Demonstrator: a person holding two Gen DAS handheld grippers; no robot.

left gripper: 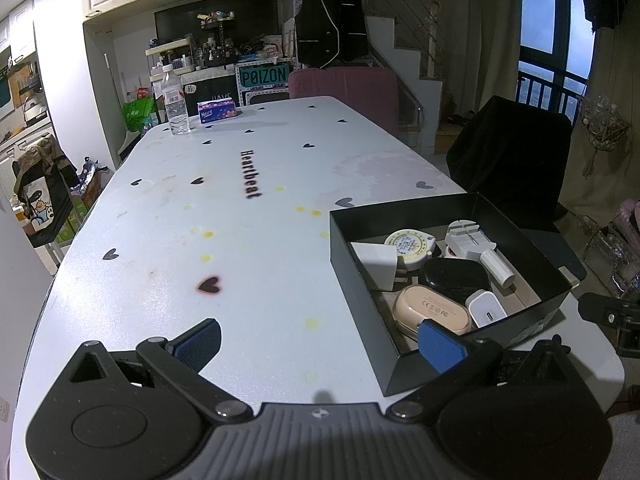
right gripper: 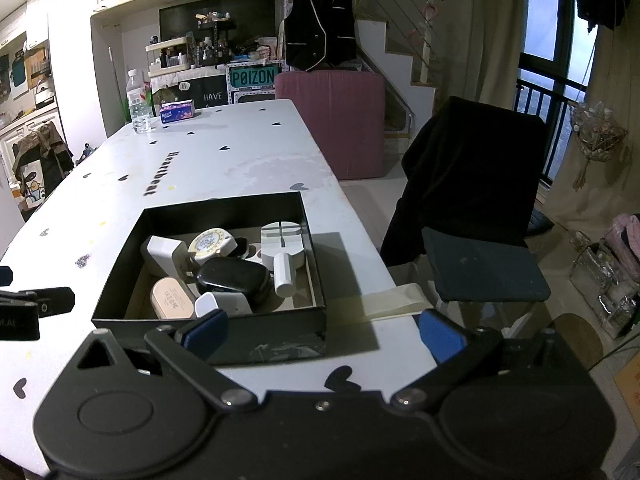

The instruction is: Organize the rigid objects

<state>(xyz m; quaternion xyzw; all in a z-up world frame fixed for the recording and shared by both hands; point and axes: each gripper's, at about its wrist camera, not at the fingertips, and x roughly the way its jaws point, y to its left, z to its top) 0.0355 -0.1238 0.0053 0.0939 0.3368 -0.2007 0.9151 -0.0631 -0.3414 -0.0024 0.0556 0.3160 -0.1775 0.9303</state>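
An open black box (left gripper: 360, 268) (right gripper: 248, 330) sits on the white table (left gripper: 248, 240) near its right front corner. Inside lie a round yellow-white tape measure (right gripper: 210, 242), a white tool with a cylindrical handle (right gripper: 282, 248), a black oval case (right gripper: 234, 278), a beige case (right gripper: 172, 298), a white charger (right gripper: 222, 304) and a white adapter (right gripper: 164, 254). My left gripper (left gripper: 320, 344) is open over the table, its right pad at the box's near corner. My right gripper (right gripper: 322, 336) hangs open just in front of the box, holding nothing.
A water bottle (left gripper: 175, 102) and a tissue pack (left gripper: 218, 112) stand at the table's far end. A black draped chair (right gripper: 472, 184) and a pink chair (right gripper: 332, 120) stand along the right side. A pale strip (right gripper: 394, 300) hangs off the table edge.
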